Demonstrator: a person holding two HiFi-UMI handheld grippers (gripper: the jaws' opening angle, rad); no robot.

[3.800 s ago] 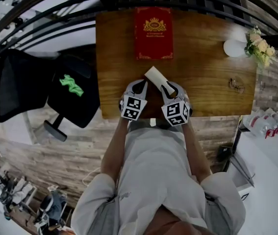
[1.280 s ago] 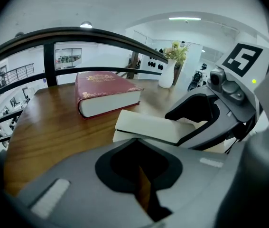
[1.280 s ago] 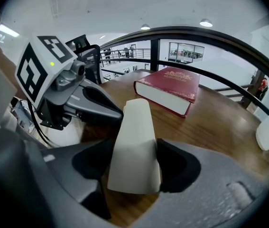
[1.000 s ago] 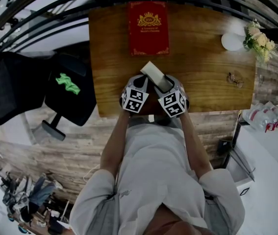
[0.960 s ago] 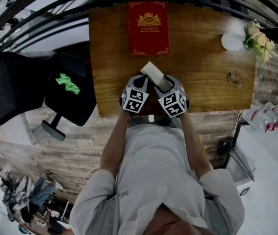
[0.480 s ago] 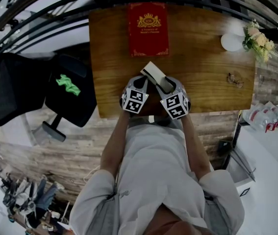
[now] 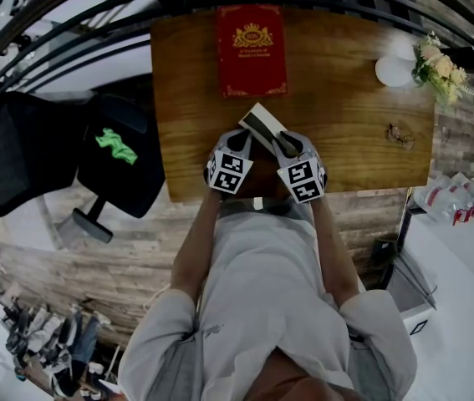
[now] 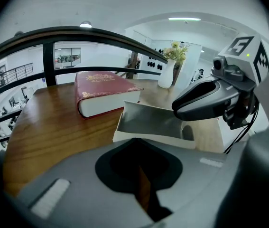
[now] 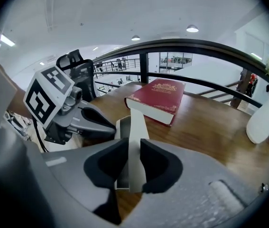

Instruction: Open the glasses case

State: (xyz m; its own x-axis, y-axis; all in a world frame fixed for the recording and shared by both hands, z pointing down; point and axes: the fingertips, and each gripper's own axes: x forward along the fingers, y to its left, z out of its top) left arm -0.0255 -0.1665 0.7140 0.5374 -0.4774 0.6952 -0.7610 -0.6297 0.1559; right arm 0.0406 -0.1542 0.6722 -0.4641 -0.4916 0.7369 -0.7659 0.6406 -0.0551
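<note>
Cream glasses case with a dark grey lining [image 7: 261,124] is lying partly open on the brown wooden table [image 7: 345,98], near its front edge, just in front of the red hardcover book [image 7: 252,50]. My right gripper [image 9: 133,148] is clamping the case's thin cream lid [image 9: 135,120]; its jaws have just been closing onto it. My left gripper [image 8: 139,144] is keeping its jaws drawn together at the case's near edge; I cannot tell whether they are pinching it.
</note>
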